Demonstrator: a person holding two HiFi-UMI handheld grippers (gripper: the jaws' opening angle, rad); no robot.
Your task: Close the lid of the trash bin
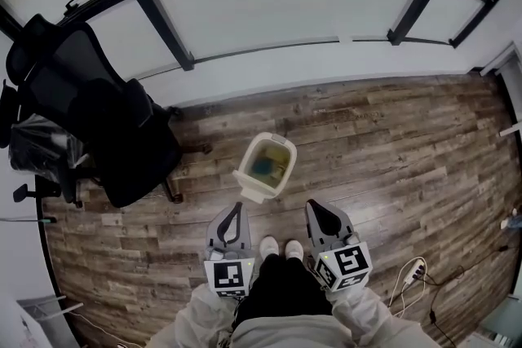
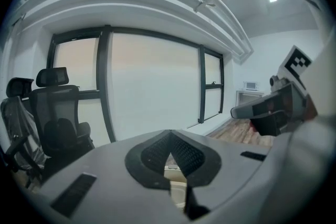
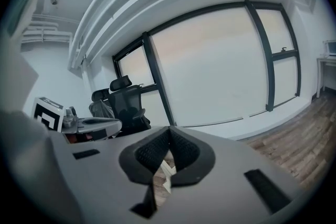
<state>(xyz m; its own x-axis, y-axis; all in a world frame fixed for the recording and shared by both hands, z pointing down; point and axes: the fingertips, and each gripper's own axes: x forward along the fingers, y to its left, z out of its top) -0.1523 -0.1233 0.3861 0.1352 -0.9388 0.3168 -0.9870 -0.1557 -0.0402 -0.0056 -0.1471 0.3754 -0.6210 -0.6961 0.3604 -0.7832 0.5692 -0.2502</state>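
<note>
Standing on the wood floor (image 1: 391, 151), one trash bin (image 1: 267, 161) is seen with its one lid (image 1: 251, 190) open, just ahead of two white shoes (image 1: 269, 245). Two tools are held near it, the left tool (image 1: 236, 212) and the right tool (image 1: 316, 209), each pressed together on nothing. Two black chairs (image 2: 52, 113) are seen by the window.

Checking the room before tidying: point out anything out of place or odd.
Only the small white plastic trash bin: its lid hangs open at the near side, leaving the contents exposed. Nothing looks spilled or damaged.
</note>
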